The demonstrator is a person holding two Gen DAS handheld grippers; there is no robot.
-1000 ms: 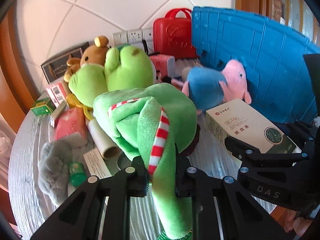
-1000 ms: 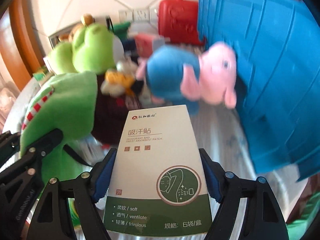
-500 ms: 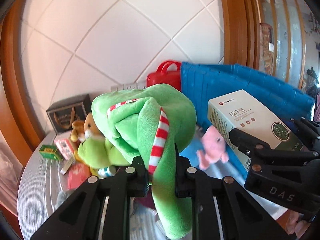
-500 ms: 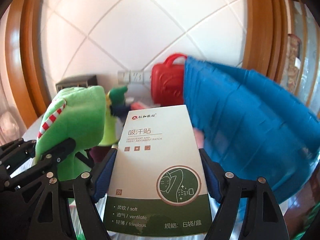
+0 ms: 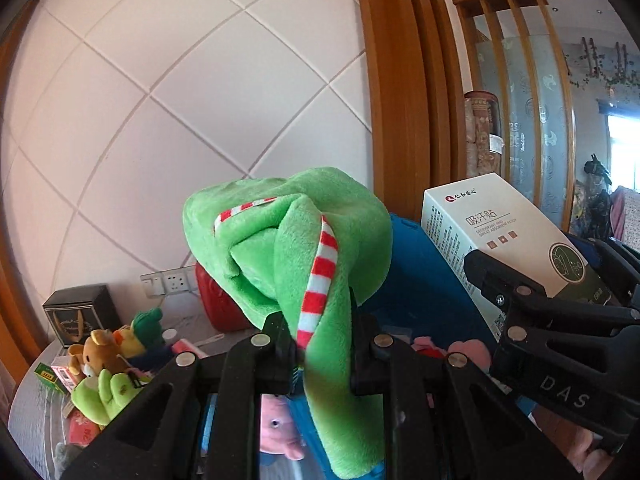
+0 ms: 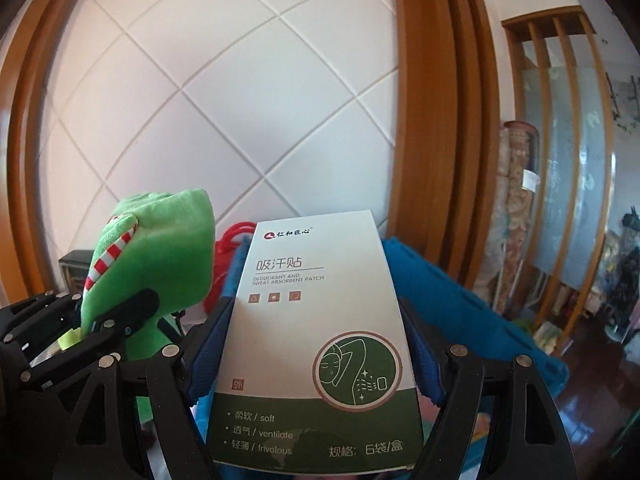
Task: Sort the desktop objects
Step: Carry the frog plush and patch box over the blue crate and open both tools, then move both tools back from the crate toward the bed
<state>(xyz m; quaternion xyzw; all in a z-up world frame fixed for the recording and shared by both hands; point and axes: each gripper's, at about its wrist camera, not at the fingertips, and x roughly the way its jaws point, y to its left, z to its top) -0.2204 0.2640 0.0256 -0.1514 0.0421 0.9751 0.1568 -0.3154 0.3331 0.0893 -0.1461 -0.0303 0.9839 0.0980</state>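
Observation:
My left gripper [image 5: 320, 336] is shut on a green plush toy [image 5: 288, 240] with a red-and-white striped band, held high above the table. My right gripper [image 6: 316, 344] is shut on a white and green box of sweat-absorbent patches [image 6: 316, 320], its blue pads pressing both long sides. In the left wrist view the box [image 5: 500, 240] and the right gripper [image 5: 568, 332] hang to the right of the plush. In the right wrist view the plush [image 6: 156, 264] and the left gripper [image 6: 60, 336] show at the left.
A blue plastic bin [image 5: 424, 272] stands below and behind both held things, also as the blue bin [image 6: 452, 300]. A red case [image 5: 220, 304], a black box [image 5: 80, 312], a brown bear [image 5: 100, 352], small boxes and a pink pig plush [image 5: 280, 428] lie on the grey table [image 5: 36, 420]. Tiled wall and wooden frame behind.
Both grippers have risen well above the table with the plush and the box still gripped. The views now tilt up at the wall, and the clutter has dropped to the bottom edge.

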